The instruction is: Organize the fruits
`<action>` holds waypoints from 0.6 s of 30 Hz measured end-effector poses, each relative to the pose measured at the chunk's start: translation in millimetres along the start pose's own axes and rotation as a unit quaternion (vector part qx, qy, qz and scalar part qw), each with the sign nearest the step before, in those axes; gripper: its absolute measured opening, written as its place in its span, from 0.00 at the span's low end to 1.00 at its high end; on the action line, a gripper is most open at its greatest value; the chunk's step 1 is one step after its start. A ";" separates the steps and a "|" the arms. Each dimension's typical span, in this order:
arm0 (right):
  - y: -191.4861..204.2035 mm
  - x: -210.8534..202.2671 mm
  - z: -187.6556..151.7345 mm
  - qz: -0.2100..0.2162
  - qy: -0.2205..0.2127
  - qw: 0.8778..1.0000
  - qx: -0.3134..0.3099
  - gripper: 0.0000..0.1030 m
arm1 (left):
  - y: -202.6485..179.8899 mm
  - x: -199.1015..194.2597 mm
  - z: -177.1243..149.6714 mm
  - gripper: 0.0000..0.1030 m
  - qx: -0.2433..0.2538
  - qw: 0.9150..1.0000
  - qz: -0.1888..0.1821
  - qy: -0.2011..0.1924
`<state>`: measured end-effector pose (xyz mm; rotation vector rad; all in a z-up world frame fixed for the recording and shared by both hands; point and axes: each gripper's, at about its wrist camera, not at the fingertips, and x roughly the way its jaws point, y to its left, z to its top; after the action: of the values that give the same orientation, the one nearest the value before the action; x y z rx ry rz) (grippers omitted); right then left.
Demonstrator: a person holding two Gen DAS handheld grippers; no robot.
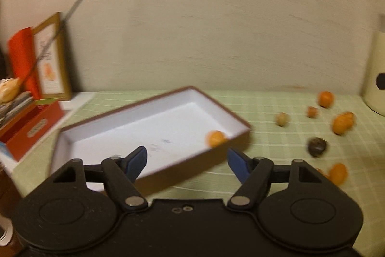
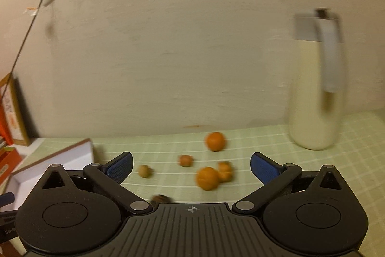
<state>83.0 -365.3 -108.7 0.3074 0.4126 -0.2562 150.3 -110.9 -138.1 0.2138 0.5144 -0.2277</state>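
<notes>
left gripper [image 1: 186, 160] wide open, empty, over white tray [image 1: 154, 122]; one orange fruit [image 1: 215, 138] inside at 3 o'clock. right gripper [image 2: 191, 165] wide open, empty; loose fruits [image 2: 207, 178] ahead at 12.

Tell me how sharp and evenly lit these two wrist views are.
Left wrist: motion blur smears the box and the fruits; dim, warm yellowish light. Right wrist: the flask is streaked sideways, the oranges soft. Both bend and darken at the fisheye corners.
</notes>
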 end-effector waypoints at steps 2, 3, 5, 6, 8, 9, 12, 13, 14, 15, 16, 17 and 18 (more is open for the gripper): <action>-10.8 -7.8 -1.6 -0.013 -0.001 1.000 0.003 1.00 | -16.0 -0.2 -4.6 0.55 0.013 1.000 -0.019 0.003; -16.1 -12.0 -2.6 -0.020 -0.002 1.000 0.005 1.00 | -23.5 -0.1 -6.4 0.52 0.019 0.999 -0.030 0.005; -25.3 -19.6 -5.1 -0.031 -0.006 0.999 0.005 1.00 | -36.8 0.1 -10.4 0.48 0.031 0.998 -0.045 0.007; -30.6 -23.9 -6.6 -0.036 -0.008 0.999 0.005 1.00 | -43.2 0.6 -11.7 0.44 0.039 0.998 -0.052 0.007; -40.5 -30.8 -10.1 -0.039 -0.007 0.999 0.008 1.00 | -54.8 1.3 -15.3 0.39 0.051 0.996 -0.068 0.012; -43.3 -32.6 -11.5 -0.040 -0.007 0.999 0.008 1.00 | -61.5 1.1 -16.7 0.37 0.056 0.996 -0.075 0.014; -52.0 -37.8 -16.1 -0.042 -0.005 0.999 0.007 1.00 | -75.5 2.5 -21.9 0.33 0.068 0.993 -0.092 0.018; -54.4 -39.2 -17.0 -0.041 -0.005 0.999 0.008 1.00 | -79.3 1.9 -22.3 0.31 0.070 0.993 -0.098 0.019; -56.0 -41.4 -18.2 -0.043 -0.005 0.999 0.008 1.00 | -83.0 2.8 -23.3 0.29 0.073 0.992 -0.103 0.021; -58.0 -42.3 -18.6 -0.043 -0.005 0.999 0.009 1.00 | -86.3 3.5 -23.8 0.29 0.075 0.991 -0.107 0.022; -60.8 -42.9 -19.4 -0.043 -0.005 0.999 0.011 1.00 | -89.3 4.6 -24.4 0.29 0.075 0.991 -0.112 0.025; -62.9 -42.3 -19.3 -0.043 -0.006 0.999 0.012 1.00 | -91.8 6.1 -24.5 0.29 0.075 0.990 -0.117 0.027; -63.8 -42.3 -19.2 -0.045 -0.007 0.999 0.013 1.00 | -95.1 7.2 -24.3 0.29 0.076 0.989 -0.121 0.029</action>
<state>19.4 -409.9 -122.6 0.3124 0.4102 -0.3523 119.8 -196.4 -176.2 0.3073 0.5817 -0.4992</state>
